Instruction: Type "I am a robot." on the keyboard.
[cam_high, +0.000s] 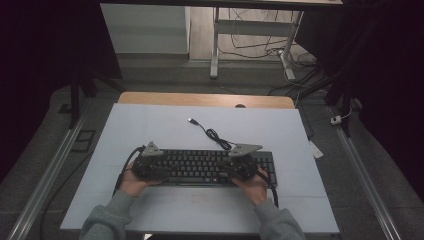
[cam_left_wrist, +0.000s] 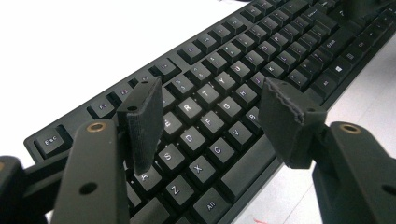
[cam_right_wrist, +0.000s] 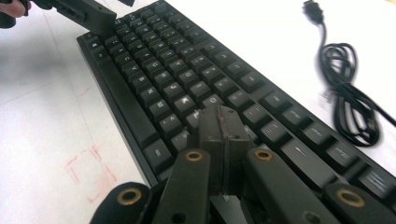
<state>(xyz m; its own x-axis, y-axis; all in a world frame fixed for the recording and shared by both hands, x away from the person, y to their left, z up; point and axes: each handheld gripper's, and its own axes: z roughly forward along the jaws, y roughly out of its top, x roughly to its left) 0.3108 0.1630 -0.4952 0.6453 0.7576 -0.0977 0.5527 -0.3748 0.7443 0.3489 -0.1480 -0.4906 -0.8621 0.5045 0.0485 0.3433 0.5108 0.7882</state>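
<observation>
The black keyboard (cam_high: 212, 167) lies across the lower middle of the high view on the white surface (cam_high: 165, 127), its cable (cam_high: 212, 134) trailing toward the upper middle of the frame and ending in a loose USB plug (cam_high: 191, 120). Both hands hold their tools over the keys, so the step in hand looks like pressing keys with the claw tips.

At the left of the high view, the left claw (cam_high: 165, 167) hovers over the keyboard's left end. In the left gripper view its jaws stand wide apart with nothing between them, one pad hanging just above the A key (cam_left_wrist: 144, 176), the other over the space bar's edge.

At the right, the right claw (cam_high: 227, 167) sits over the keyboard's right half. In the right gripper view its jaws are pressed together, holding nothing, forming one blunt tip just above a key row.

The next move likely calls for lowering that closed tip squarely onto a single key without catching its neighbours.
</observation>
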